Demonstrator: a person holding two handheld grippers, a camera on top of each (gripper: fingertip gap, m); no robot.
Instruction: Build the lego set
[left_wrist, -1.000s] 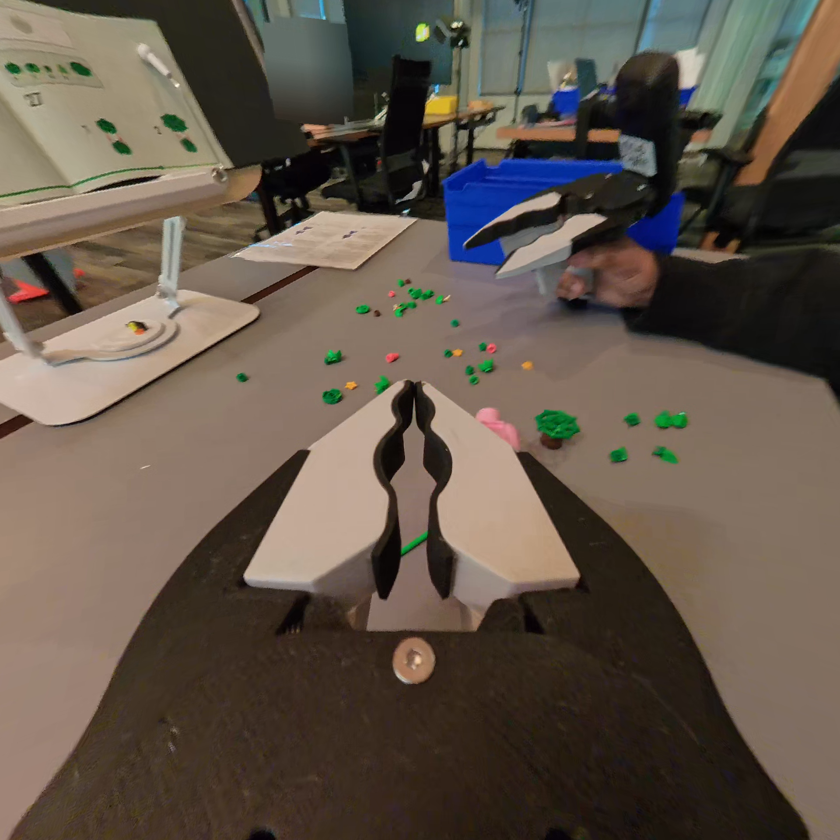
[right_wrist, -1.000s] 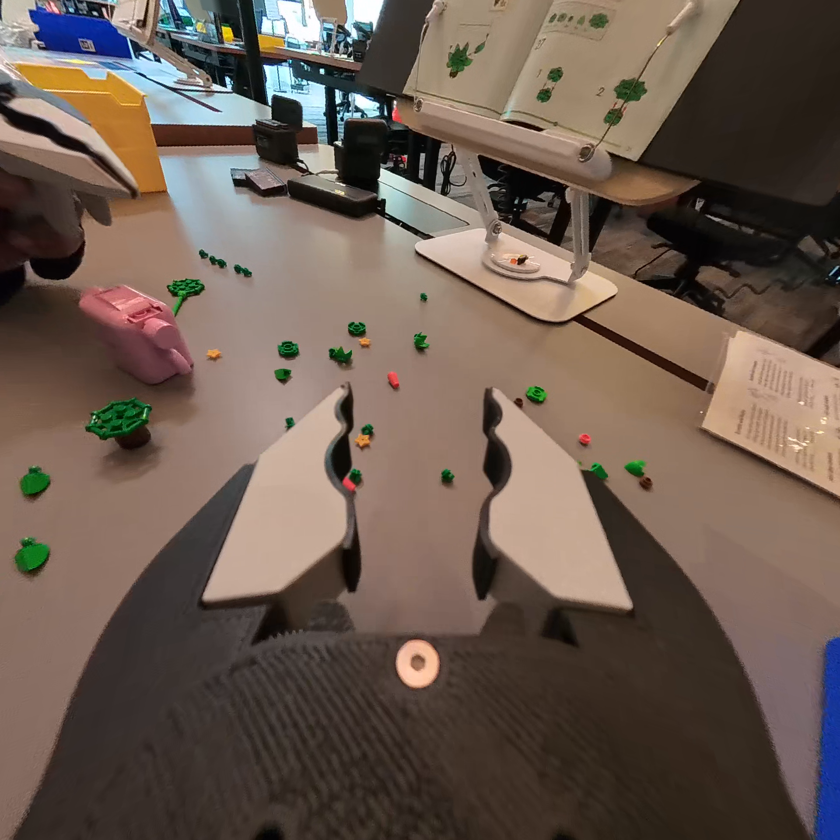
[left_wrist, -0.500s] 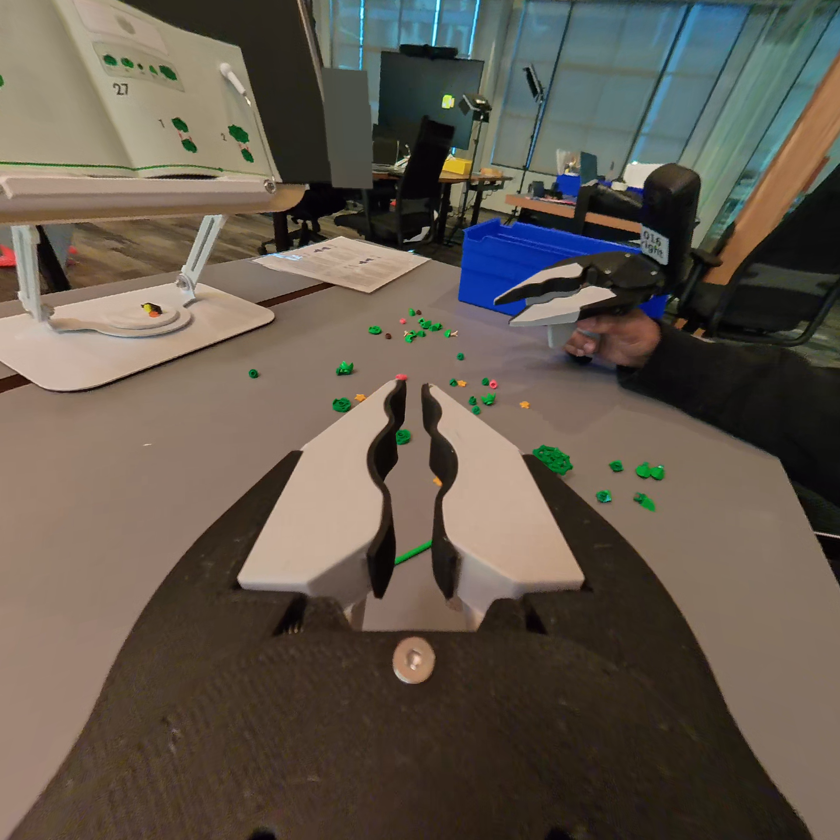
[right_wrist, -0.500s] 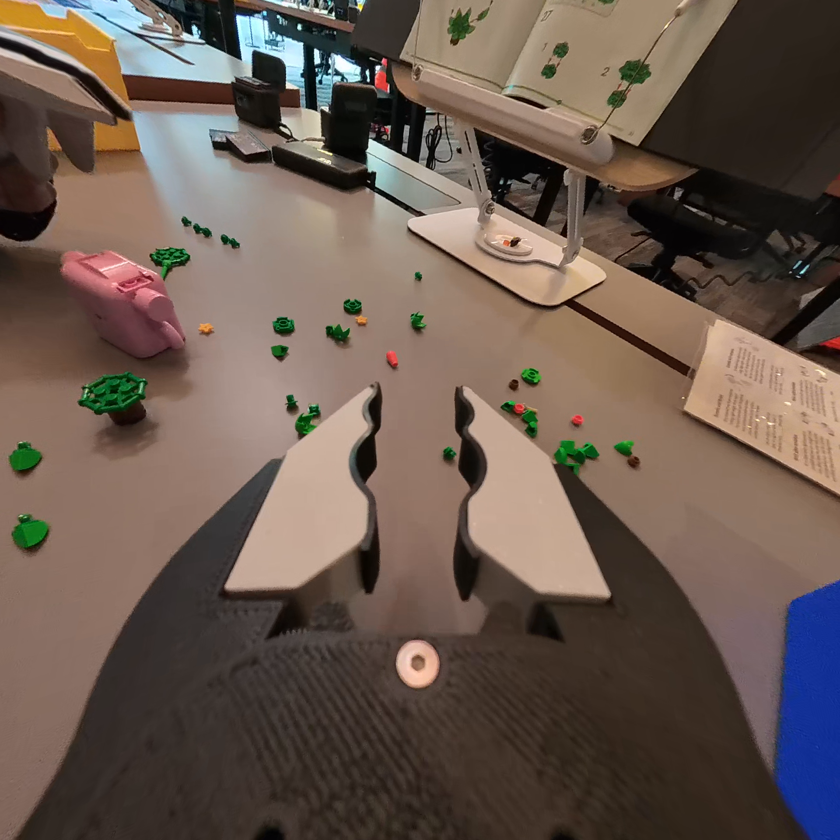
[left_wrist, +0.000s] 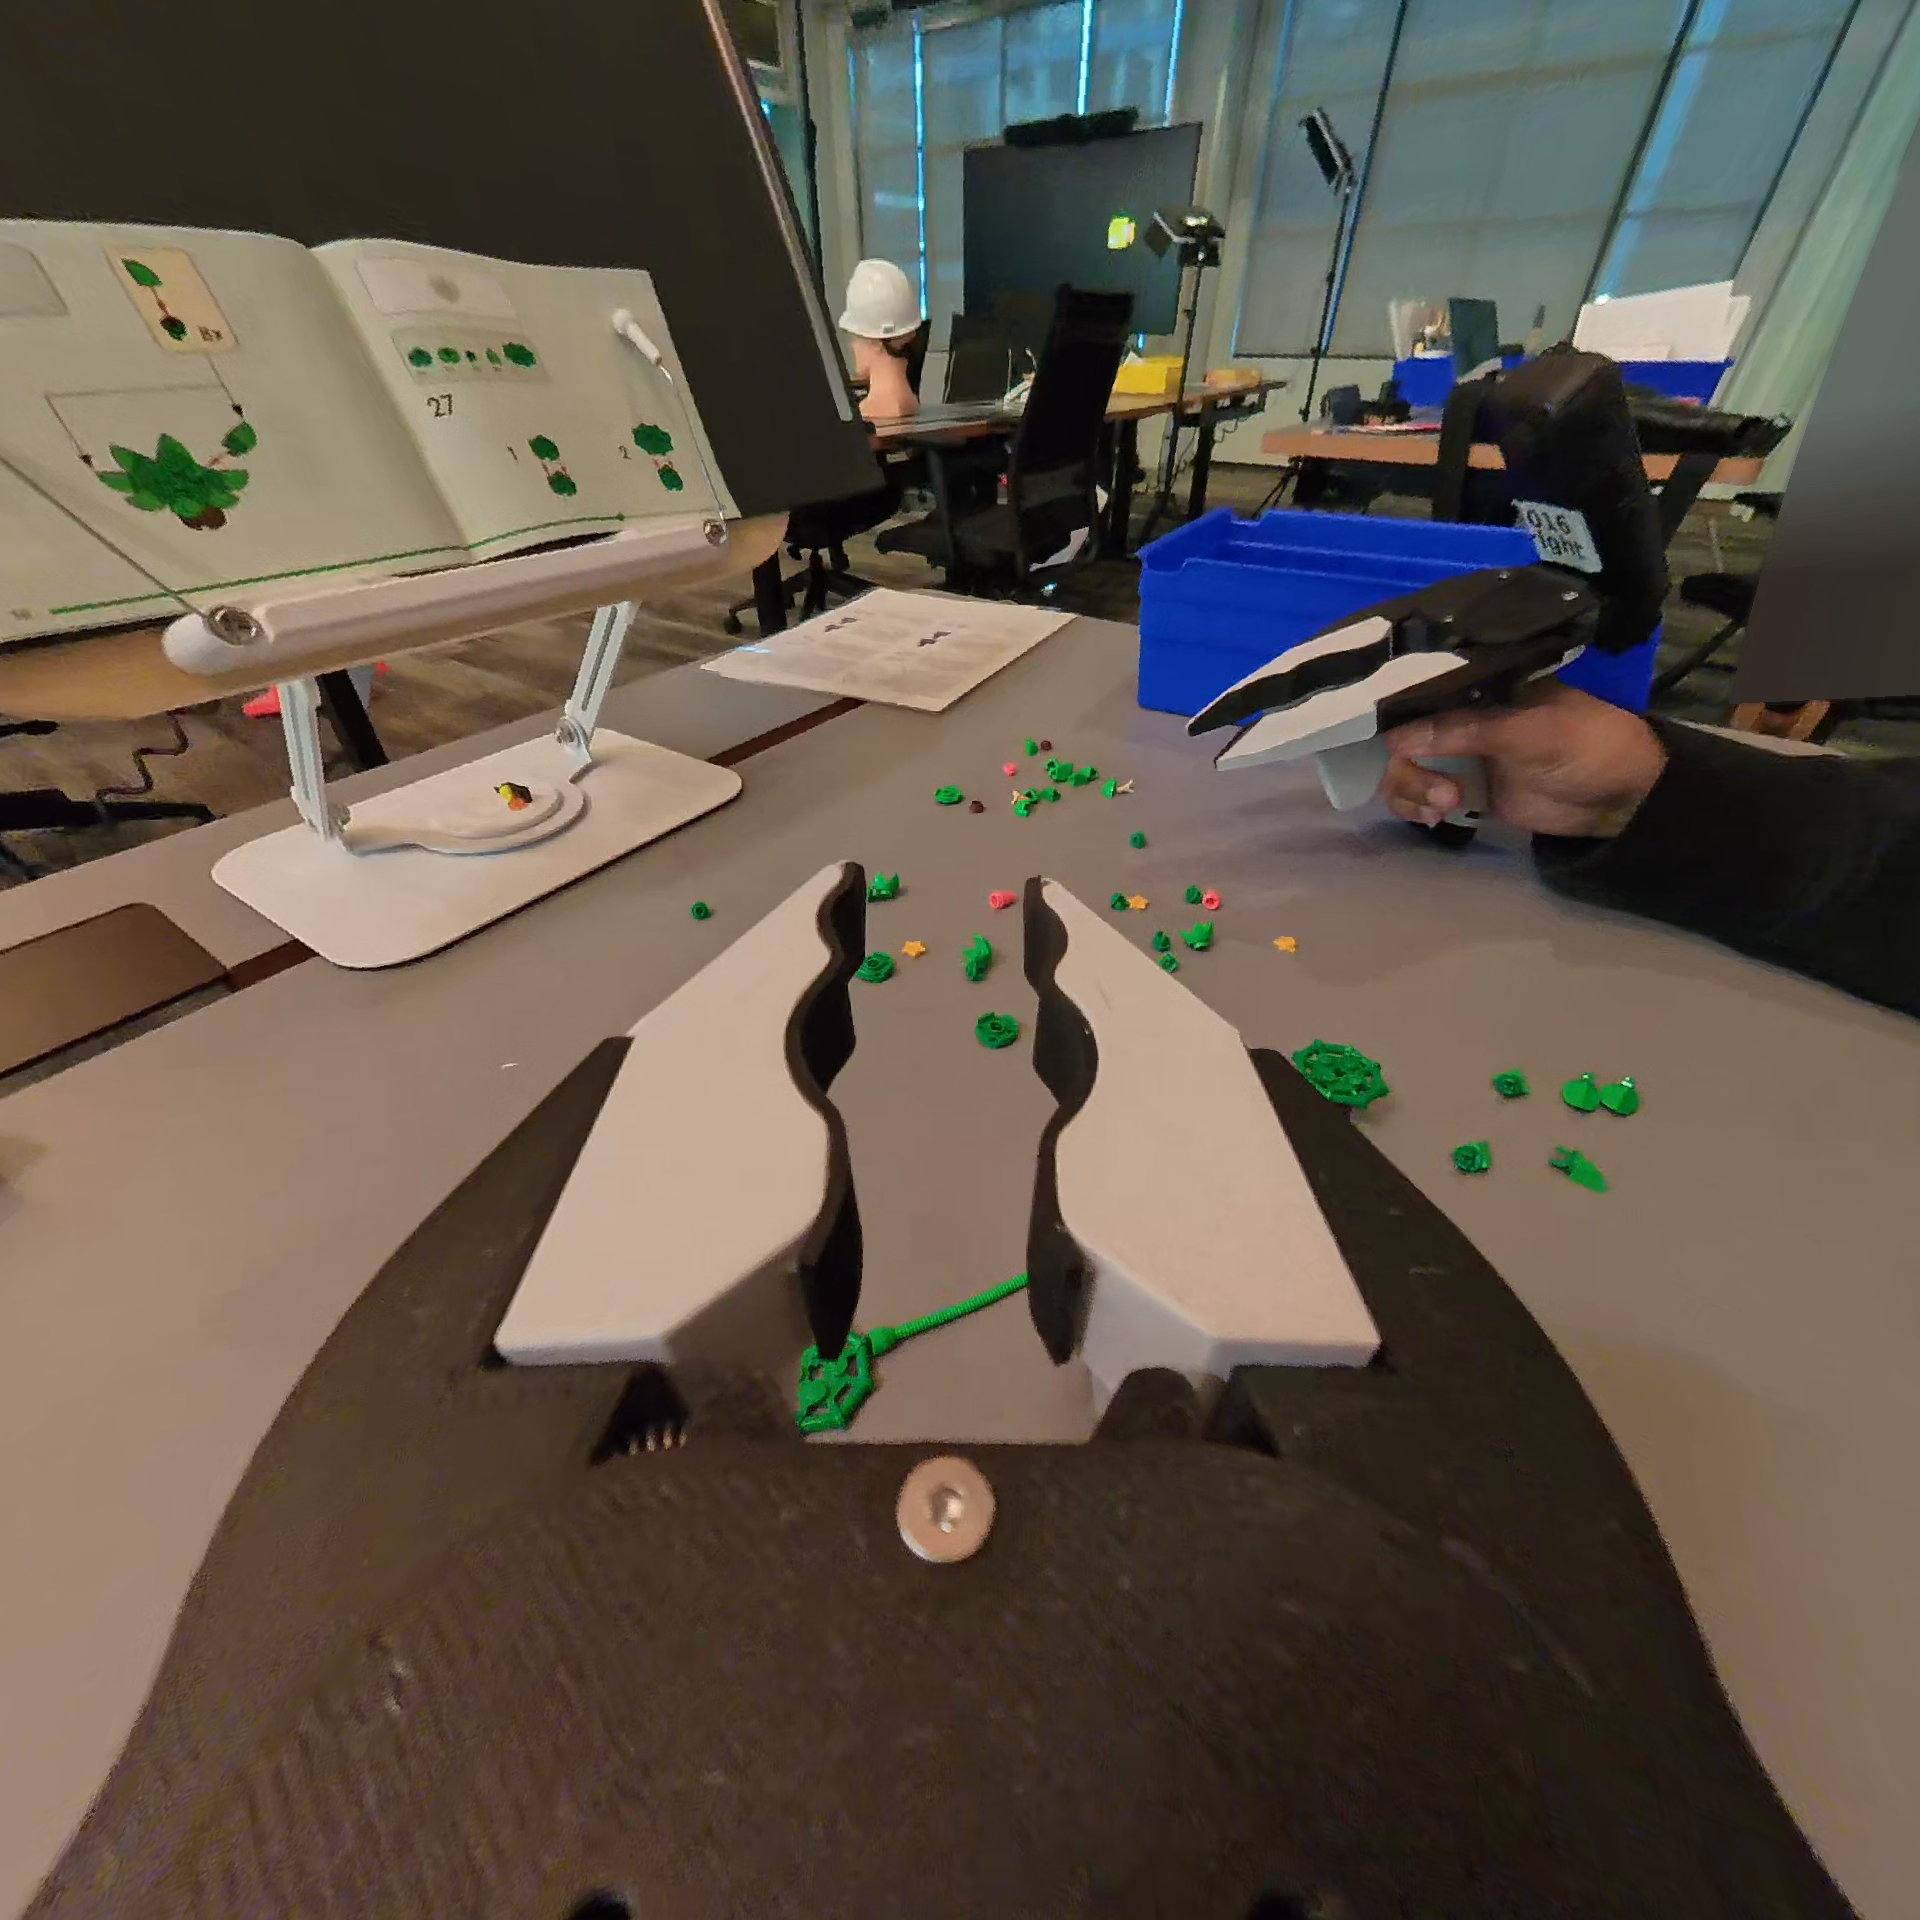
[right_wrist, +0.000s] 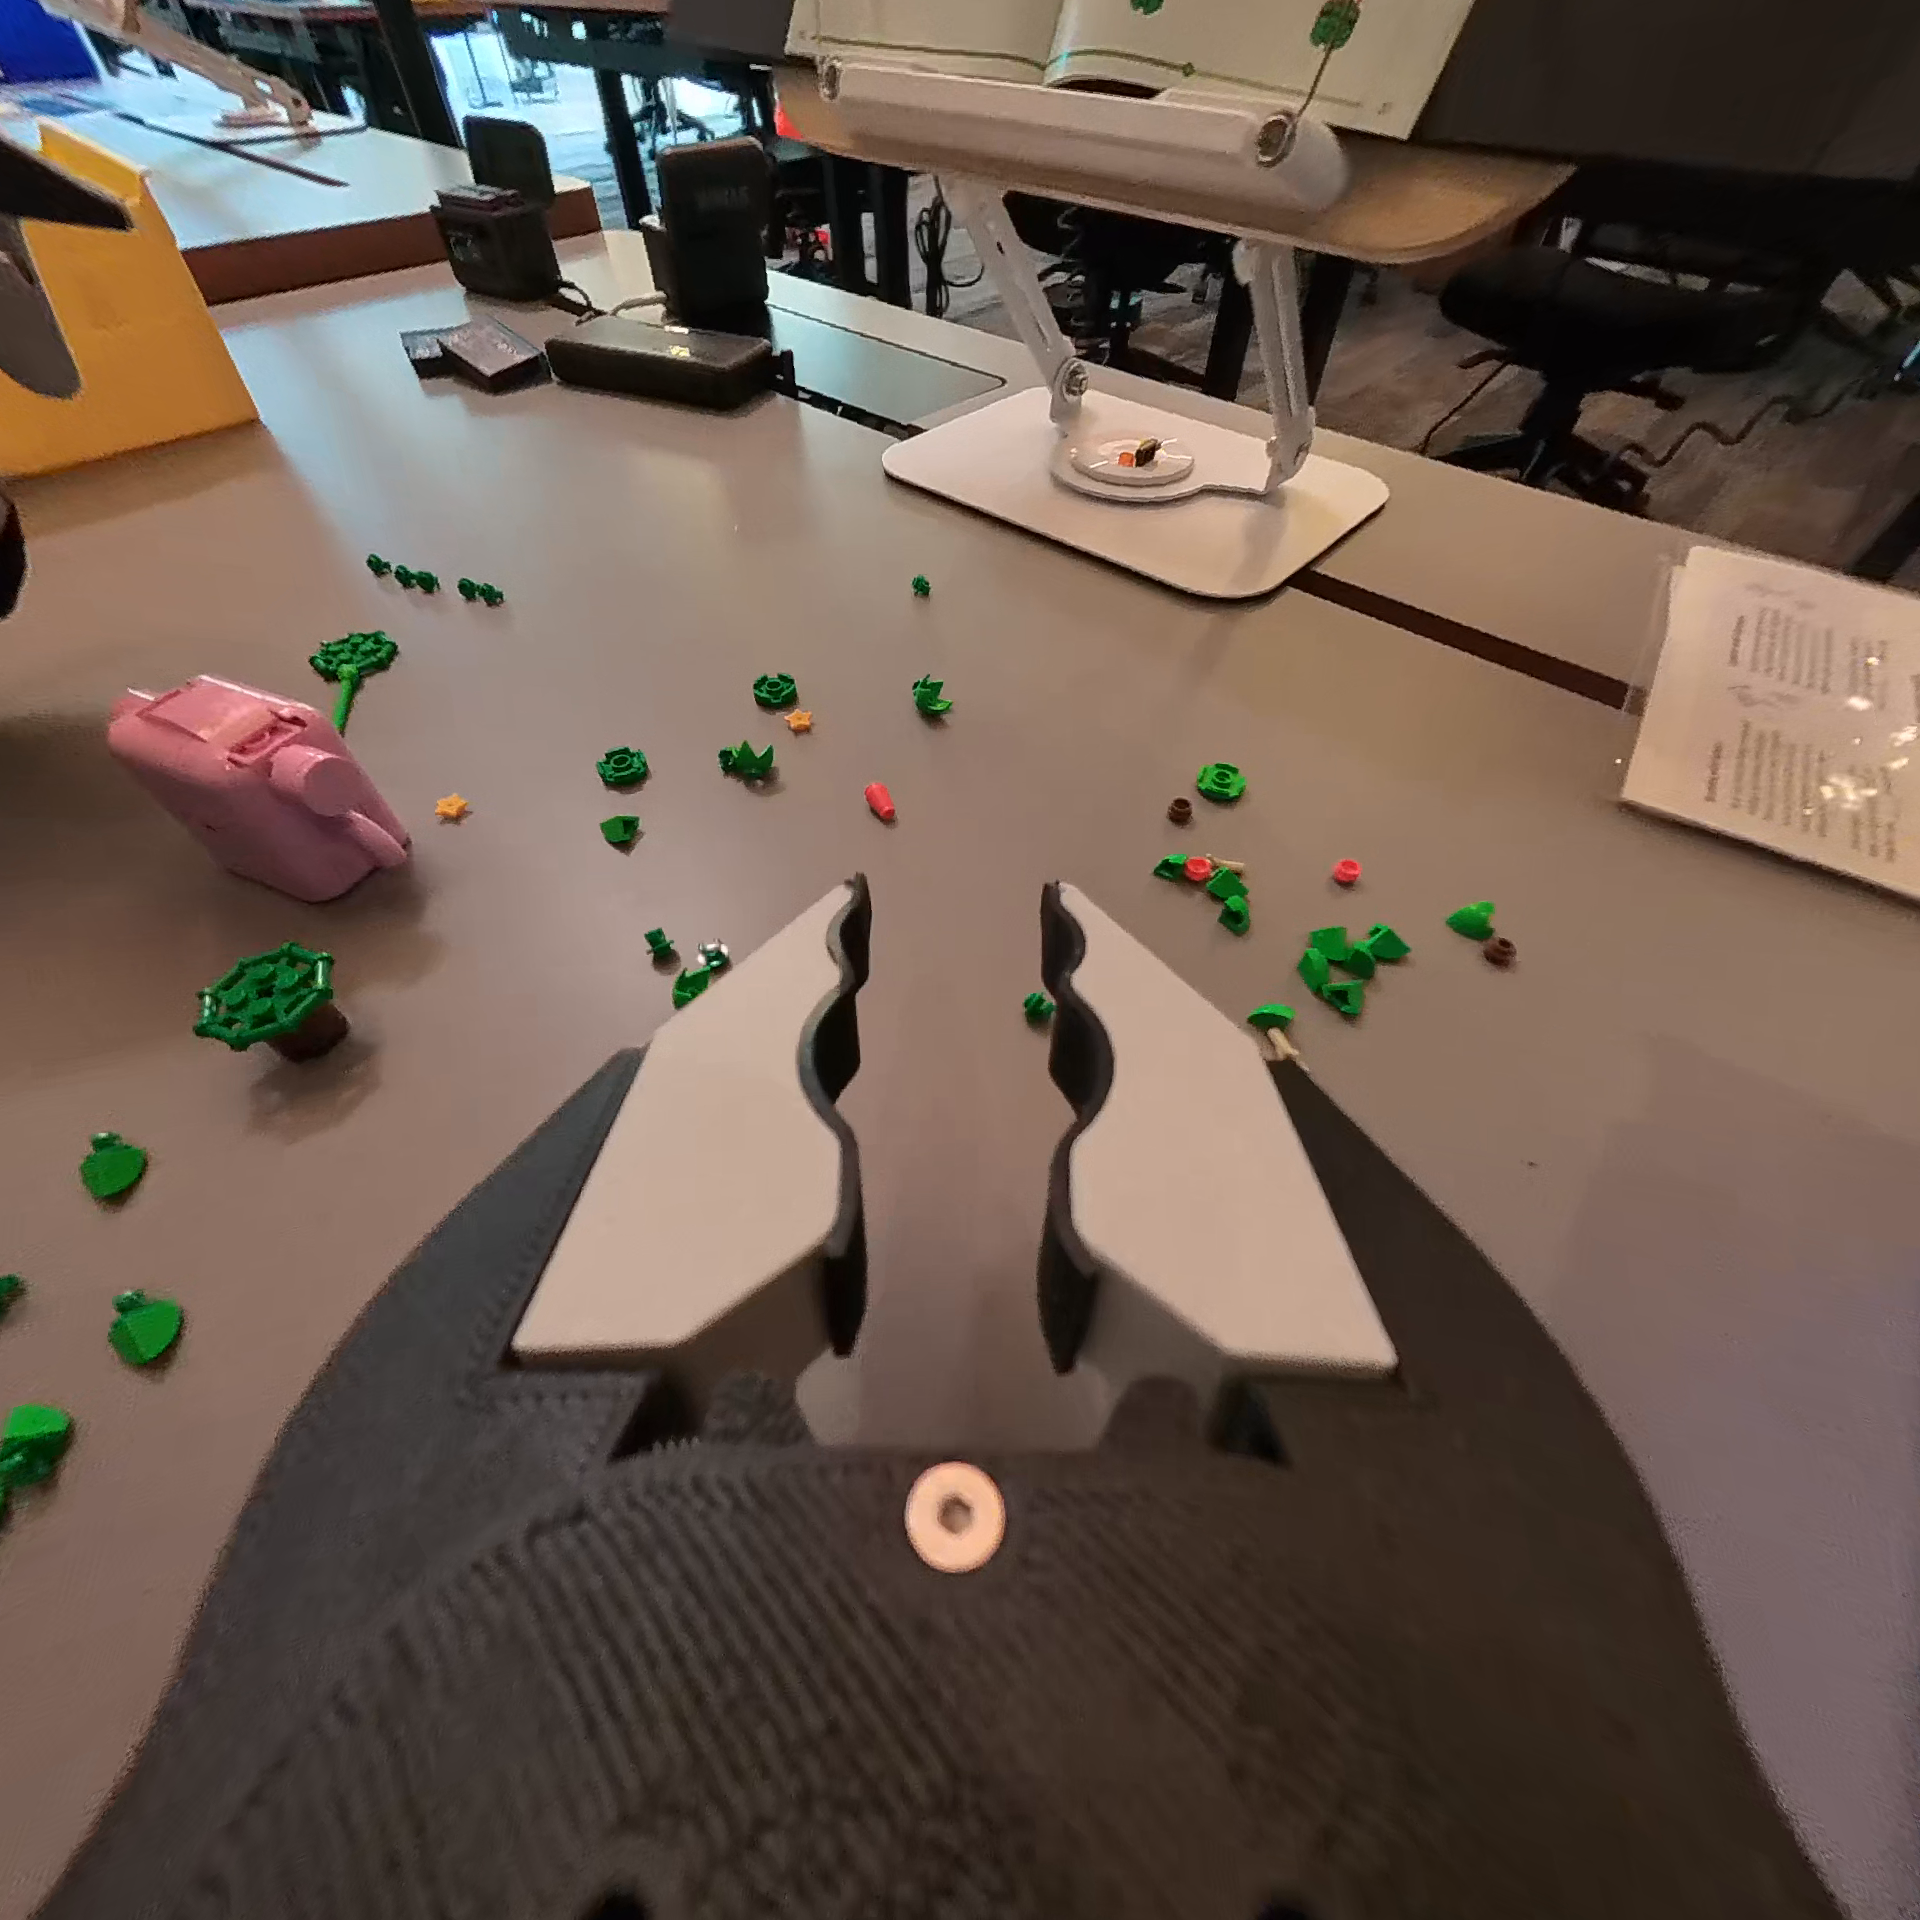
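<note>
Both grippers hover parted and empty above a grey tabletop (left_wrist: 312, 1195) strewn with small lego pieces.

Left wrist view: the left gripper (left_wrist: 943, 883) has a moderate gap between its jaws and grips nothing; a green stemmed leaf piece (left_wrist: 844, 1377) lies on the tabletop, seen low between the fingers near their base. Loose green, orange and pink bits (left_wrist: 995, 1029) lie ahead, a green round leaf plate (left_wrist: 1340, 1072) to the right. An open instruction booklet (left_wrist: 343, 416) rests on a white stand (left_wrist: 468, 831) at left. Farther right a hand (left_wrist: 1527, 769) holds the right gripper (left_wrist: 1221, 740), its jaws narrowly parted, before a blue bin (left_wrist: 1299, 613).

Right wrist view: the right gripper (right_wrist: 954, 899) is moderately open, empty, over bare tabletop. A pink block (right_wrist: 255, 784) and a small green-topped tree (right_wrist: 272, 1003) stand at left, well apart from the gripper; scattered pieces (right_wrist: 1340, 966) lie near its right finger.
</note>
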